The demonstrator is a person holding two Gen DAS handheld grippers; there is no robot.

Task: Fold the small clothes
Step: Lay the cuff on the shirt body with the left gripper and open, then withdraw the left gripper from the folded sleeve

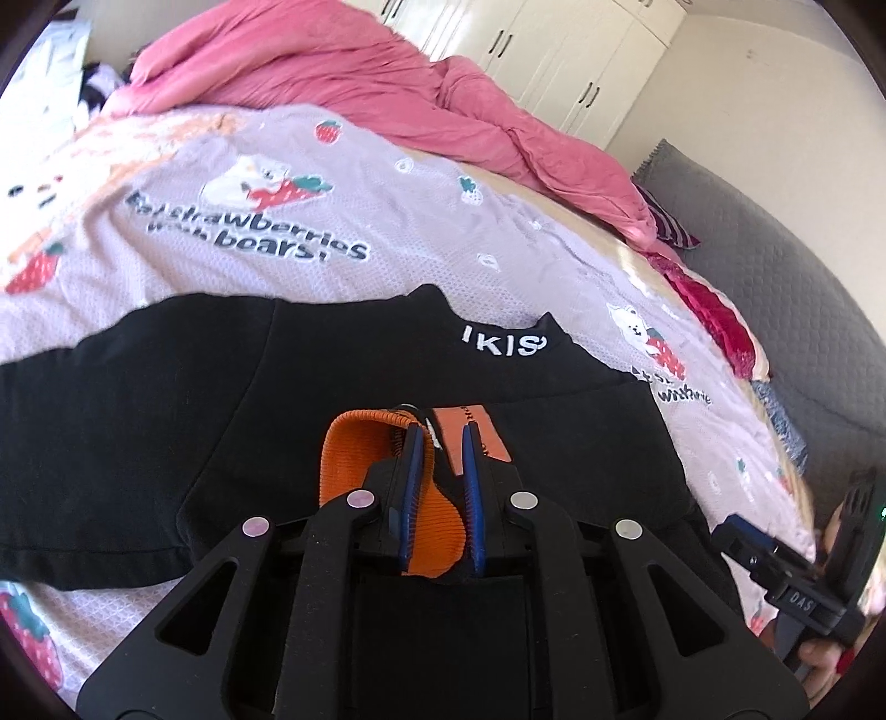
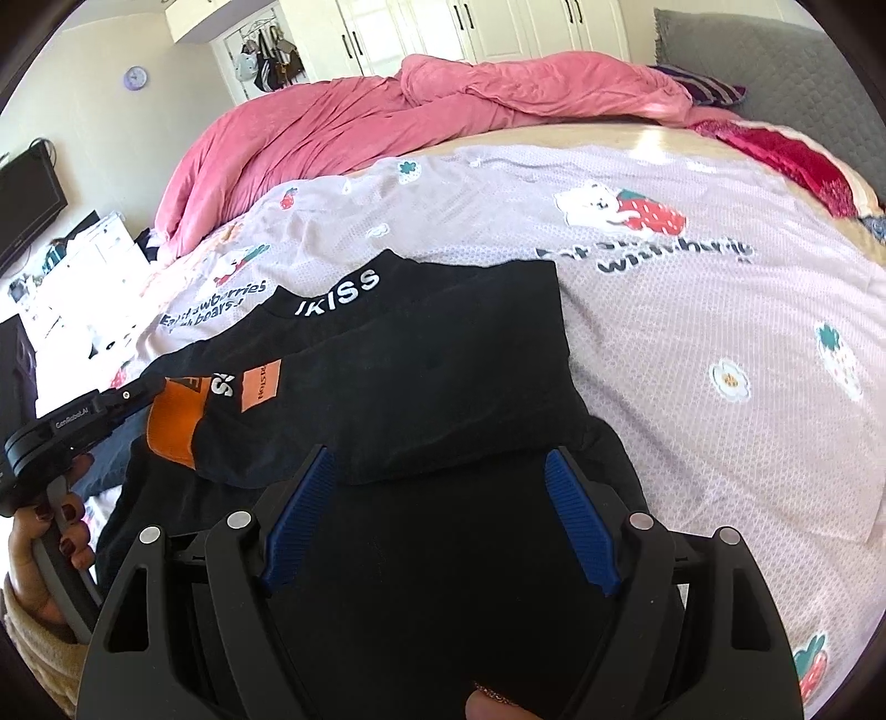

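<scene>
A small black top with a white "IKISS" collar lies on the bed; it also shows in the right wrist view. My left gripper is shut on its orange sleeve cuff, held over the top's middle. The cuff and the left gripper appear at the left of the right wrist view. My right gripper is open and empty, its blue pads spread over the folded right sleeve.
The bed has a lilac strawberry-and-bear sheet. A pink duvet is bunched at the far side. A grey headboard and red cloth lie right. White wardrobes stand behind.
</scene>
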